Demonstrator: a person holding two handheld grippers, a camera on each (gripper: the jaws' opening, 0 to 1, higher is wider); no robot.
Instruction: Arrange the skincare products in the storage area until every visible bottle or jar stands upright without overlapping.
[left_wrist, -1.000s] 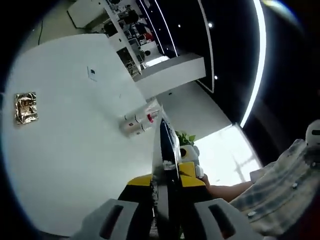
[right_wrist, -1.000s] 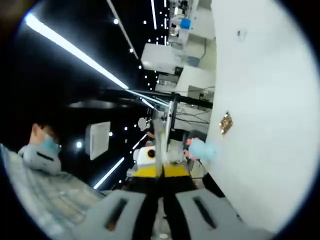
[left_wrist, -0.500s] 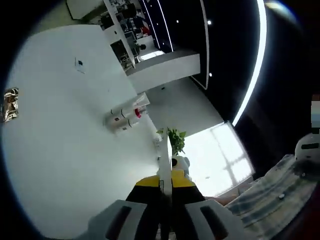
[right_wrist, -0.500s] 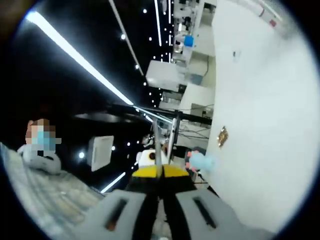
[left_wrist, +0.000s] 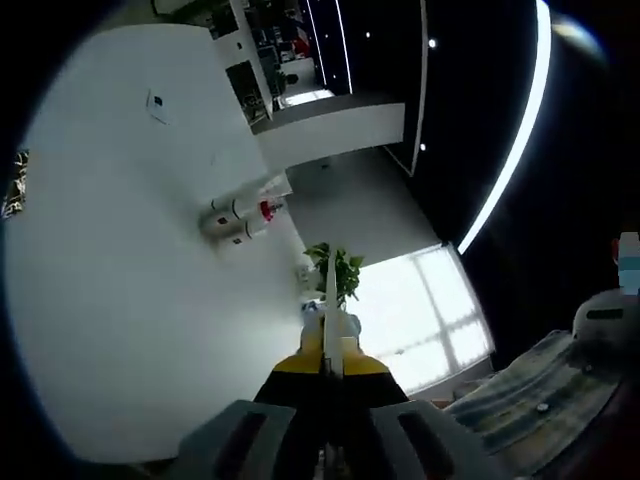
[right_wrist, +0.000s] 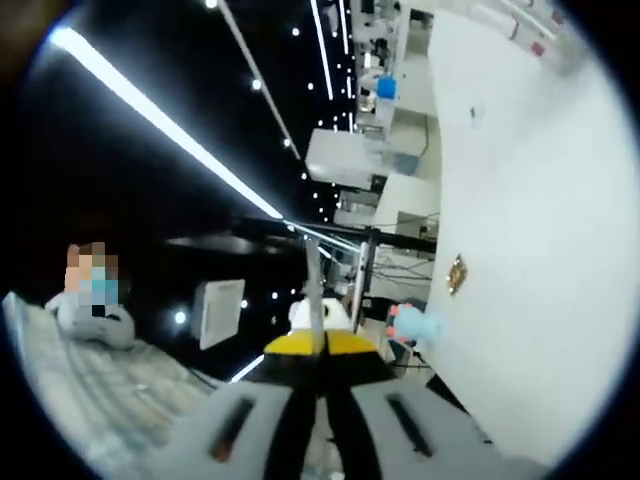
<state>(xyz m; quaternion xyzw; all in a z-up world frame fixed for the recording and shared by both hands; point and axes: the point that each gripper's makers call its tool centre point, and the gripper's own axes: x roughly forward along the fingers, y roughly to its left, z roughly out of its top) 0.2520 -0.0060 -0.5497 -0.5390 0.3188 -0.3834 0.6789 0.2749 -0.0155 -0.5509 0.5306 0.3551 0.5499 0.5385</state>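
White table (left_wrist: 120, 300): broad, plain, matte surface, seen rolled steeply in both views; in the right gripper view it runs down the right side (right_wrist: 540, 250); no writing legible on it.

Room: dark ceiling with long bright light strips (left_wrist: 510, 140) and small round spot lamps; white counter block (left_wrist: 330, 125) beyond the table's far edge; shelving with small items behind it, too blurred to read; bright window (left_wrist: 420, 310) past the table's right edge, a green potted plant (left_wrist: 335, 270) in front of it.

Person: checked sleeve (left_wrist: 540, 400) at lower right of the left gripper view; the same fabric at lower left of the right gripper view.

Skincare bottles (left_wrist: 240, 215): small cluster of white bottles lying on their sides near the far right edge of the table, touching one another; one carries a red mark, label text too small to read.

Left gripper (left_wrist: 330, 330): grey body, yellow band, jaws pressed together, holding nothing, well apart from the bottles.

Right gripper (right_wrist: 320, 325): same build, jaws pressed together, holding nothing.

Gold foil packet (right_wrist: 456, 273): flat on the table, alone; also at the left edge of the left gripper view (left_wrist: 12, 185); print unreadable.

Small dark mark (left_wrist: 155, 100) on the far table area; cannot tell what it is.

Pale blue and pink soft object (right_wrist: 410, 322) just off the table's near edge; blurred.
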